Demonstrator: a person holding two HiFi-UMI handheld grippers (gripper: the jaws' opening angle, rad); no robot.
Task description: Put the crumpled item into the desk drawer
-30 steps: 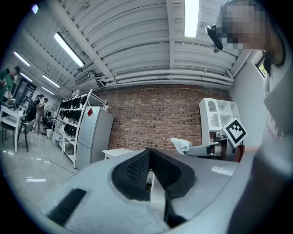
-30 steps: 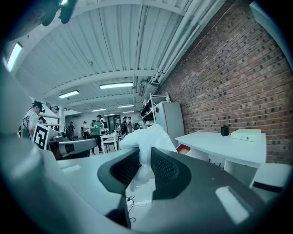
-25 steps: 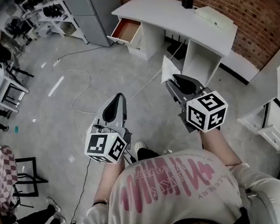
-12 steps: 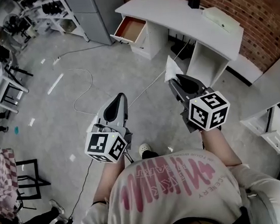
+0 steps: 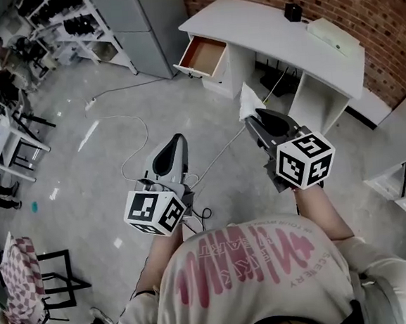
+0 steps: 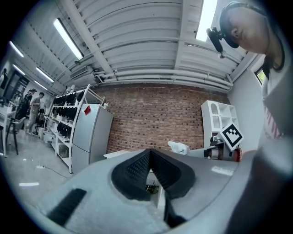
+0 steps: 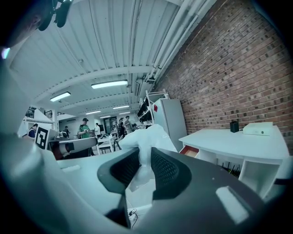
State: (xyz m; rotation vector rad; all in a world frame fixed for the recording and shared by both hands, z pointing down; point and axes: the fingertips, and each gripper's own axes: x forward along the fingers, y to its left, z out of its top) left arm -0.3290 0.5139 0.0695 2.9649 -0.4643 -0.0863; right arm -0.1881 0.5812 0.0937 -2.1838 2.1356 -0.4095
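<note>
My right gripper is shut on a crumpled white item that sticks up past the jaw tips; the same white item shows pinched between the black pads in the right gripper view. The white desk stands ahead against the brick wall, its left drawer pulled open with a brown inside, also seen as the drawer in the right gripper view. My left gripper hovers over the floor, shut and empty, its tips meeting.
A cable loops over the grey floor between me and the desk. A grey cabinet and racks stand at the left of the desk. A black box and a pale object lie on the desktop. People stand at far left.
The desk and open drawer have drifted right and nearer in the head view as the person walks toward them. Both grippers hold the same pose; the white item stays gripped.
</note>
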